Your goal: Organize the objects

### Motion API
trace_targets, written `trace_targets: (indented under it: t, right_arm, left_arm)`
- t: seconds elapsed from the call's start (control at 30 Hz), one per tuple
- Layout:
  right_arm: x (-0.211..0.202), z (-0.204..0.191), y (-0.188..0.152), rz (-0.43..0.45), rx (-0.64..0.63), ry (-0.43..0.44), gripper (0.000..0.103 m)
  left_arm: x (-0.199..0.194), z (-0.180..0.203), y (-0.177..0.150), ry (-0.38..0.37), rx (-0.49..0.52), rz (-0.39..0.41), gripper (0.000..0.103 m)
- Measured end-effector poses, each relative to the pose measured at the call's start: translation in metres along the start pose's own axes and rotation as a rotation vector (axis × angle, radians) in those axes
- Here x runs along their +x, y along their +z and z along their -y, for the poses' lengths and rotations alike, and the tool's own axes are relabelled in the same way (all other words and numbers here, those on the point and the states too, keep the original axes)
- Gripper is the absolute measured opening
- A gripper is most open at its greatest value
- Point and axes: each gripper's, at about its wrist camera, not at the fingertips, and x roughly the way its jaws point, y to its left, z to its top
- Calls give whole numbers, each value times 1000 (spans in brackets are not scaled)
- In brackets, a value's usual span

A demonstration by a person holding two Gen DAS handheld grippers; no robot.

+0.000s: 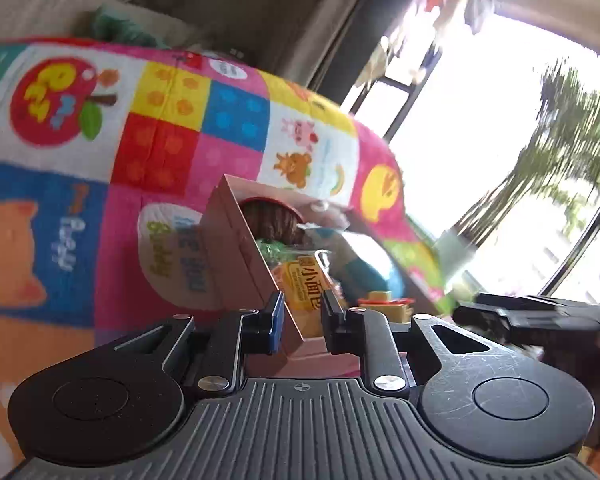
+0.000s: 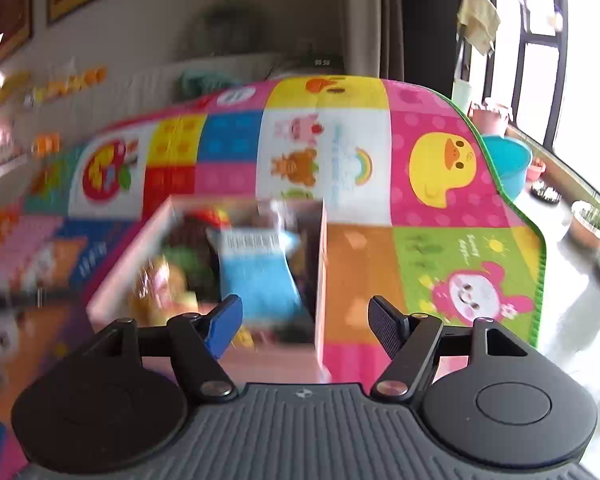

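Observation:
A pink cardboard box (image 1: pixel 236 256) sits on a colourful play mat (image 1: pixel 164 128). My left gripper (image 1: pixel 302 320) is shut on the box's near wall, one finger outside and one inside. Inside the box lie a yellow snack packet (image 1: pixel 302 284), a brown round thing (image 1: pixel 270 218), green wrapping and a blue packet (image 1: pixel 360 272). In the right wrist view the same box (image 2: pixel 132 264) is blurred, with the blue packet (image 2: pixel 260 276) inside. My right gripper (image 2: pixel 304 326) is open and empty, just above the box's near right corner.
The mat (image 2: pixel 436 208) ends at a green edge on the right. Beyond it stand a blue basin (image 2: pixel 508 164), plant pots (image 2: pixel 590 224) and a shiny floor by the window. A wall with frames is at the back. The right gripper's body (image 1: pixel 540 316) shows in the left wrist view.

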Motion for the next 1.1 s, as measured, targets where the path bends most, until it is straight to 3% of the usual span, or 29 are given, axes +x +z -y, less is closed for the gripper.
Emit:
trace_targets:
  t: [0.1,0.17,0.3,0.43,0.57,0.77,0.9,1.03,1.1]
  right_arm:
    - [7,-5,-28,-8,-54,19,70]
    - [15,-8,-38,2,-66,25,69]
    - [23,-15,-43,34,-61,33,68]
    - [3,-17,-34,104,-16,114,66]
    - [13,-32,-15,80,9,162,53]
    - [47,-54,6,56,-33,73,51]
    - [28,-46,-4,84,-41,56,52]
    - [12,-28,-32,79,-32,-14,52]
    - [18,-23,-43,31,-6,-8,52]
  left_arm:
    - [20,15,8,133,82,-81,22]
    - [29,18,10,199,99,-114,29]
    - [34,15,8,254,86,-127,43]
    - [34,14,8,291,88,-117,58]
    - [35,12,7,296,59,-114,59]
    - [39,10,6,281,54,-124,59]
    - [41,8,3,265,62,-119,61]
    - [40,2,3,284,76,-121,77]
    - [37,-3,5,309,77,-118,78]
